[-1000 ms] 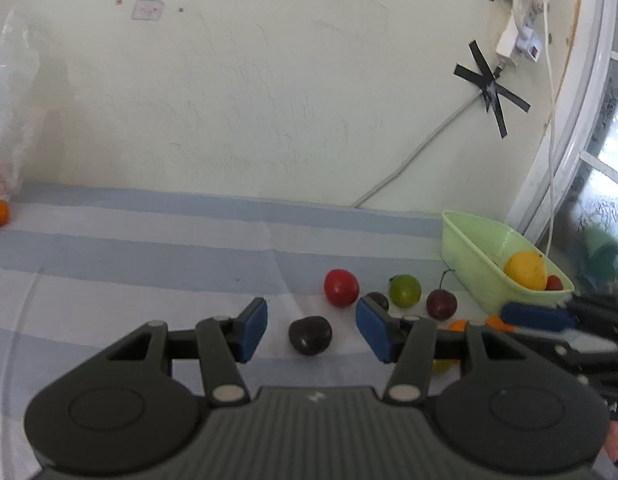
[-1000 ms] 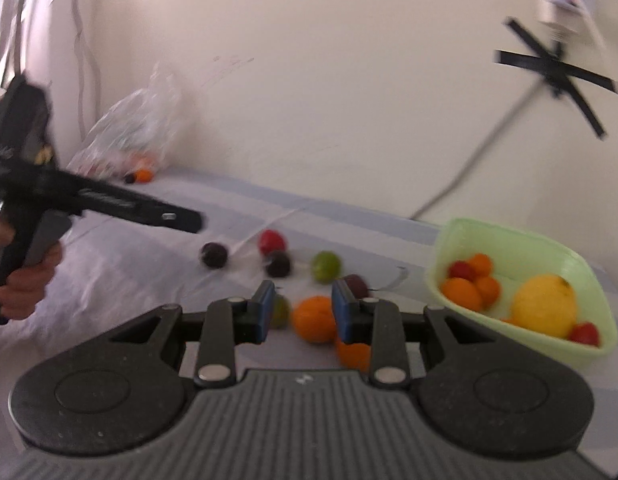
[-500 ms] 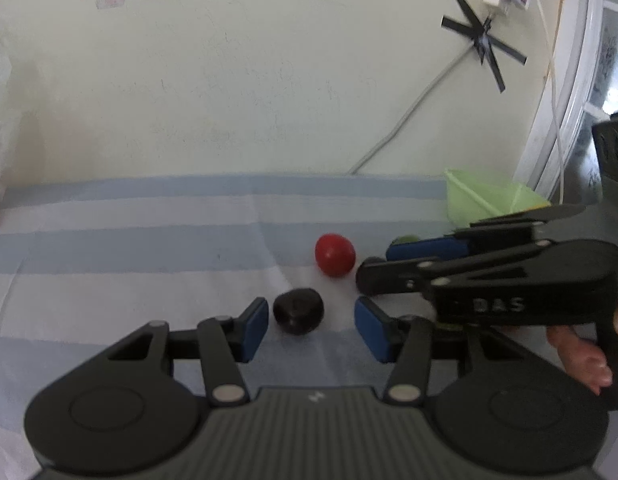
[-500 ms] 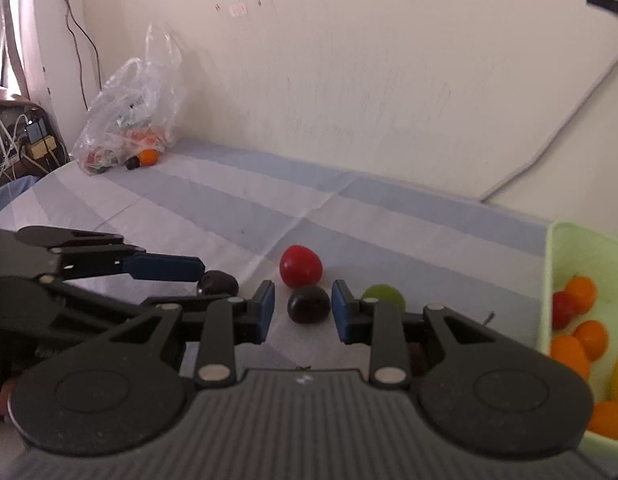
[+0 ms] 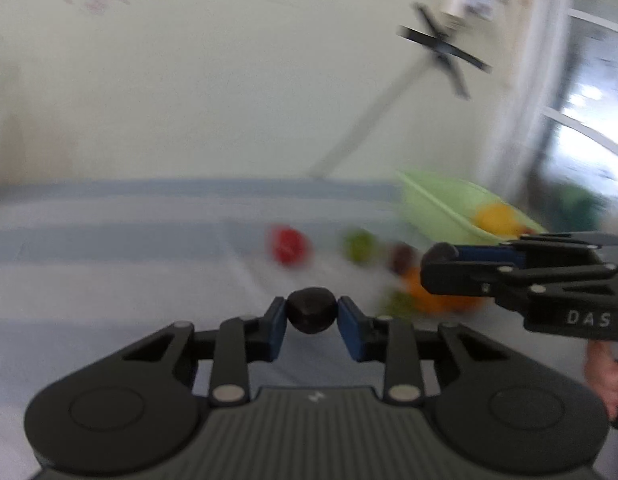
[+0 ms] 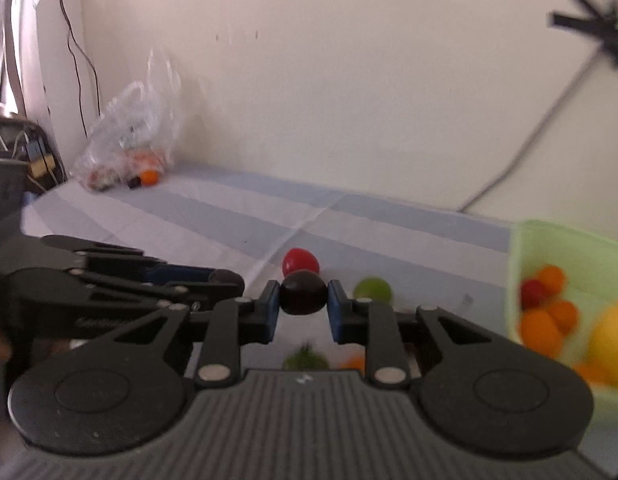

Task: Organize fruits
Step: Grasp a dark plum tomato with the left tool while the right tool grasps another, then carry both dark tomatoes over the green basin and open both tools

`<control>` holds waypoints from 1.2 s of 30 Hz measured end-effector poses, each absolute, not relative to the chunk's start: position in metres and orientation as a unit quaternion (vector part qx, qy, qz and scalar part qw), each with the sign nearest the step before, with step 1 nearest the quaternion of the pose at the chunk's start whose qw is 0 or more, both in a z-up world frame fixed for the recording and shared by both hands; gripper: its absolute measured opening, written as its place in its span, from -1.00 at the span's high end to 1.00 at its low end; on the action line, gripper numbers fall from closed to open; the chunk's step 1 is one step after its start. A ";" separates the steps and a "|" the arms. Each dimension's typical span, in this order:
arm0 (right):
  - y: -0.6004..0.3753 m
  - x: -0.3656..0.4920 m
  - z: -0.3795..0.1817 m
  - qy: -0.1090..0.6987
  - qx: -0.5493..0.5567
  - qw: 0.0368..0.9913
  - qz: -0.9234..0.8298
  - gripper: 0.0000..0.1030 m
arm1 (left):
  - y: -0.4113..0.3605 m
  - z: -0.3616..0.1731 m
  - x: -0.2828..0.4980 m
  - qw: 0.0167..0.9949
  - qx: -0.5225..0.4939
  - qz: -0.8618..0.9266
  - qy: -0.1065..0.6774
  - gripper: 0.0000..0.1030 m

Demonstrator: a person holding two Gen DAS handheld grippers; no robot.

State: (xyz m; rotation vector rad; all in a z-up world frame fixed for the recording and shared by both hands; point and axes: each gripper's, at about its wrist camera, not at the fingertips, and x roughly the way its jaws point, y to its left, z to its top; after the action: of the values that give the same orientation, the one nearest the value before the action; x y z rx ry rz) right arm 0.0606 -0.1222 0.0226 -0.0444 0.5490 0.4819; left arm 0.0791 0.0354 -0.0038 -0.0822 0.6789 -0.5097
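Your left hand-held gripper [image 5: 312, 314] has just closed, and its blue pads now press on either side of a dark plum [image 5: 311, 310]. Your right hand-held gripper [image 6: 302, 298] has likewise just been closing and pinches a second dark fruit [image 6: 302, 293] between its pads.

Take the green basket [image 6: 569, 248] as your landmark. It sits at the right end of the striped cloth [image 6: 269, 216], close to the wall, and holds a yellow fruit [image 6: 611, 346], several small orange ones and a red one. Both held fruits are to the left of the basket, your right one nearer to it and your left one further out. A red fruit [image 6: 300, 261] and a green one [image 6: 372, 289] lie on the cloth between your grippers and the wall, the green one closer to the basket. Far from the basket, in the corner at the cloth's other end, a clear plastic bag [image 6: 129, 136] leans on the wall with an orange fruit [image 6: 149, 176] beside it.
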 end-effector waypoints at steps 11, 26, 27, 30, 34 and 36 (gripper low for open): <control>-0.186 -0.071 0.000 0.274 0.012 0.951 0.141 0.46 | -0.036 -0.002 -0.030 0.883 0.027 -0.327 0.335 0.45; -0.185 -0.087 -0.018 0.265 -0.001 0.957 0.120 0.38 | -0.054 -0.007 -0.059 0.901 0.060 -0.291 0.316 0.05; -0.186 -0.089 -0.018 0.265 0.000 0.957 0.121 0.37 | -0.054 -0.007 -0.060 0.901 0.063 -0.290 0.316 0.05; -0.185 -0.092 -0.018 0.262 -0.008 0.957 0.121 0.36 | -0.055 -0.006 -0.061 0.901 0.062 -0.289 0.318 0.05; -0.183 -0.094 -0.019 0.263 -0.017 0.957 0.120 0.36 | -0.057 -0.005 -0.061 0.901 0.066 -0.291 0.313 0.05; -0.182 -0.095 -0.019 0.262 -0.020 0.957 0.119 0.36 | -0.058 -0.005 -0.059 0.901 0.070 -0.290 0.315 0.07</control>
State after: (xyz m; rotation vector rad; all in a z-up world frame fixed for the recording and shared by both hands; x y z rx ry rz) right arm -0.0950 -0.1821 -0.0186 -0.0404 0.5319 0.2421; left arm -0.0593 -0.0584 -0.0051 0.1448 0.6517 -0.6003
